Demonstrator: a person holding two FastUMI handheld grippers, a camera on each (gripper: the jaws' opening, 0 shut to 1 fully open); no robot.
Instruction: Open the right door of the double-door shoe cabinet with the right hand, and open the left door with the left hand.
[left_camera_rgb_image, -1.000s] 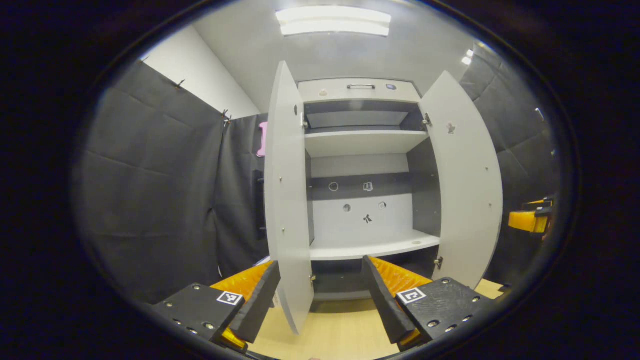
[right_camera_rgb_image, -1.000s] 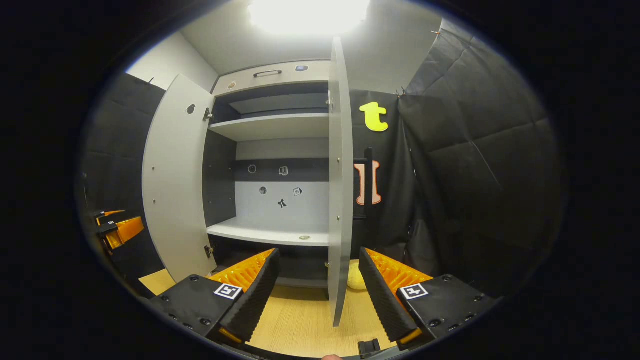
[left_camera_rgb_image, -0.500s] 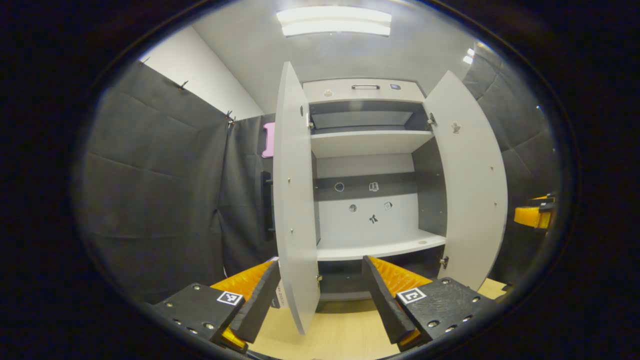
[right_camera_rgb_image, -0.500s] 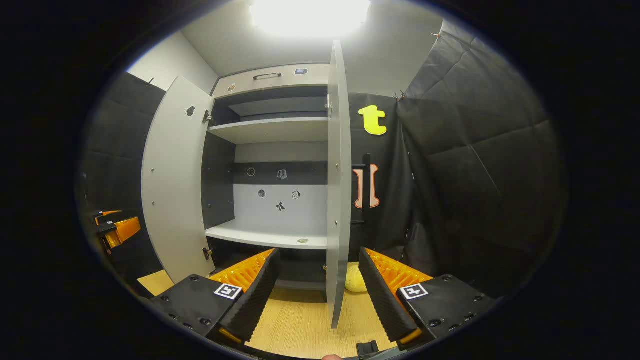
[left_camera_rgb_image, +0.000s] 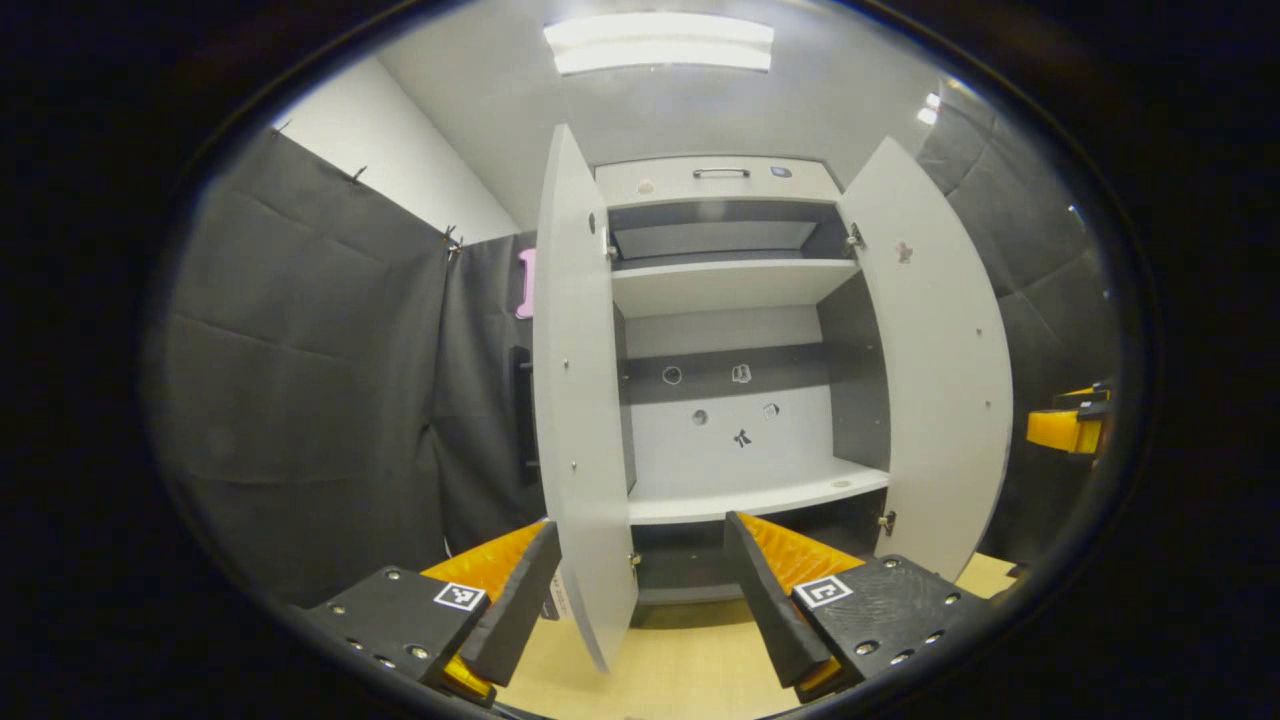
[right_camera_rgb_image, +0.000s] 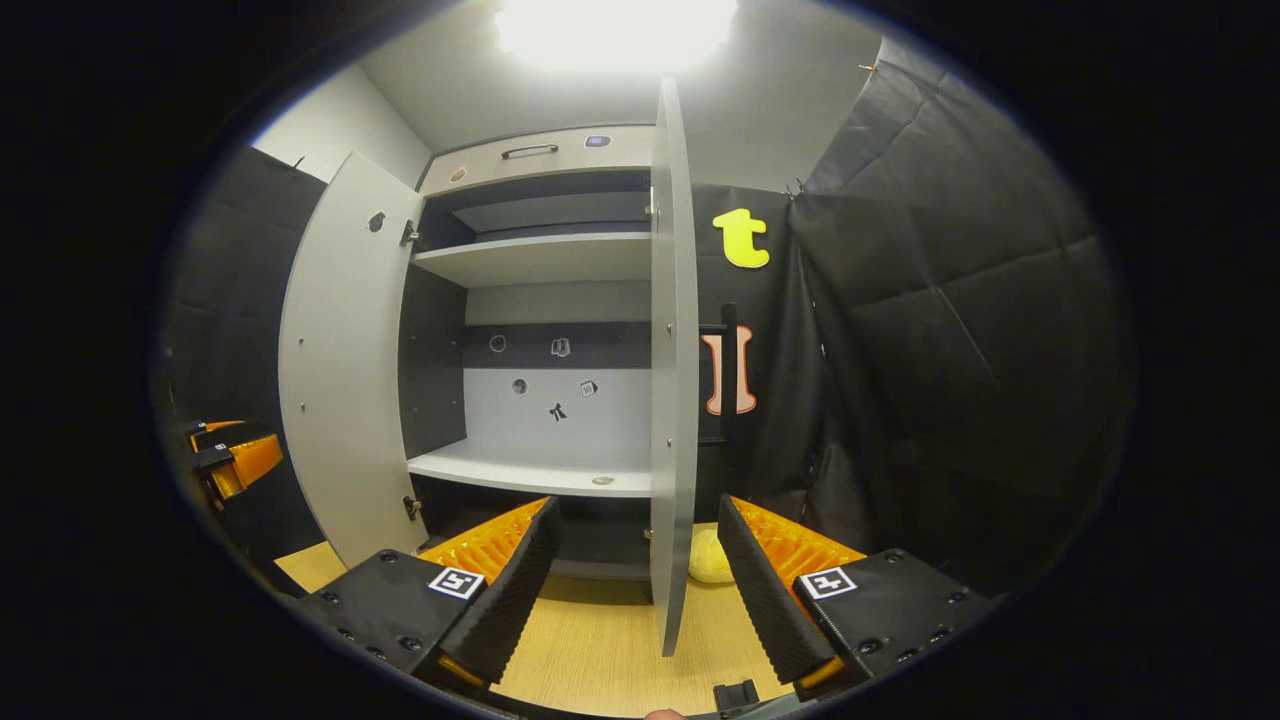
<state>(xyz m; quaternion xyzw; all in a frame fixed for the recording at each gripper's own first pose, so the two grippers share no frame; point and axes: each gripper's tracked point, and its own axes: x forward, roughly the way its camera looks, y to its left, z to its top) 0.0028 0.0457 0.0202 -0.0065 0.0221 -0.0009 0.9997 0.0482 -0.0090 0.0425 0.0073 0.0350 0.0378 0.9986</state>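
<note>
While doors stand open, left claw (left_camera_rgb_image: 640, 600) gapes empty.

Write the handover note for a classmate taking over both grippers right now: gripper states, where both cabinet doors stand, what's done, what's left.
Left gripper: open, left door edge between its fingers, untouched.
Right gripper: open, right door edge between its fingers, untouched.
Shoe cabinet: both doors swung wide, shelves in view.
Done: both doors open.
Left: probably only backing the grippers away.

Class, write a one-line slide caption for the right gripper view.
Open tongs straddle the swung-out grey right door of the pale double-door shoe cabinet.
</note>
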